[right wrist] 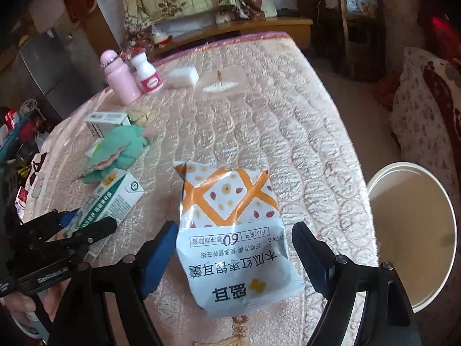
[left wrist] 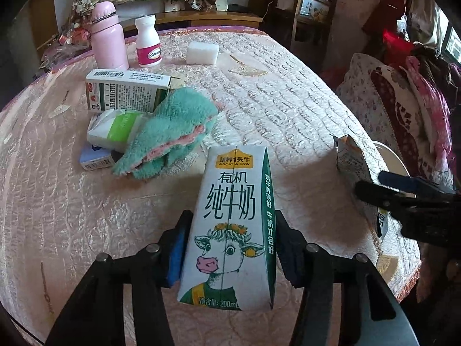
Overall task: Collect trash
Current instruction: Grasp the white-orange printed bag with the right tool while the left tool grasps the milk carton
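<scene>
My left gripper (left wrist: 230,248) is shut on a white and green milk carton (left wrist: 233,230) with a cow print, held just above the pink table cover (left wrist: 288,109). In the right wrist view the same carton (right wrist: 112,199) shows at the left, clamped in the left gripper (right wrist: 86,225). My right gripper (right wrist: 234,248) stands open around a white and orange snack packet (right wrist: 230,230) that lies on the table, with gaps on both sides. The packet (left wrist: 353,158) and the right gripper (left wrist: 371,184) also show at the right edge of the left wrist view.
A white round bin (right wrist: 412,225) stands beside the table's right edge. At the left lie a teal cloth (left wrist: 170,132), a medicine box (left wrist: 126,92), a tissue pack (left wrist: 112,127), a small blue box (left wrist: 95,158), a pink flask (left wrist: 108,37), a white pill bottle (left wrist: 148,43) and a white sponge (left wrist: 201,53).
</scene>
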Demonstrator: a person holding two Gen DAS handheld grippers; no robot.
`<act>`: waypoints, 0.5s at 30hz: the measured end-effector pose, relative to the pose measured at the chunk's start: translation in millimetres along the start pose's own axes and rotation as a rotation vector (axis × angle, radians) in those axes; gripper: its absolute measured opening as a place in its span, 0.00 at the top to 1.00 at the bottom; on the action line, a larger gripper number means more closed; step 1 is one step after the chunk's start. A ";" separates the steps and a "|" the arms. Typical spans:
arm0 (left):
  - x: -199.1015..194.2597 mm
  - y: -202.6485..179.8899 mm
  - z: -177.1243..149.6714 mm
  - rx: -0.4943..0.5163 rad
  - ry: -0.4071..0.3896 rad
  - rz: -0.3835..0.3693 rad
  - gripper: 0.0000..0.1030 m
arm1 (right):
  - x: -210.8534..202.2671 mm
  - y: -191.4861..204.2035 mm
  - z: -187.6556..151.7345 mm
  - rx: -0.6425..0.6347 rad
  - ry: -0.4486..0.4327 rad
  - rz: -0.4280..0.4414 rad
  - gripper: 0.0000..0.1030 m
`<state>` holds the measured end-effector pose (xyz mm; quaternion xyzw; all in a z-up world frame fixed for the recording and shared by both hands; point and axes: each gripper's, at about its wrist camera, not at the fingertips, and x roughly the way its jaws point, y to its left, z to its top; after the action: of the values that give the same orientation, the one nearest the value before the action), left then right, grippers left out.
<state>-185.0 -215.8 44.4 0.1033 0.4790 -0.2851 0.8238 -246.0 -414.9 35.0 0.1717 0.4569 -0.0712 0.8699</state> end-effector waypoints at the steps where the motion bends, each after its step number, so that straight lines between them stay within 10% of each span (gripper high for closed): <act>1: -0.3 -0.9 0.1 0.002 0.000 0.001 0.46 | 5.6 0.2 0.4 -0.005 0.013 -0.001 0.19; 15: -20.1 -30.5 10.8 0.022 -0.052 -0.071 0.48 | -31.2 -12.4 -8.5 0.012 -0.114 -0.015 0.47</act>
<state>-202.1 -238.1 70.1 0.0878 0.4574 -0.3218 0.8243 -274.0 -424.4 53.2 0.1689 0.4077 -0.0901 0.8928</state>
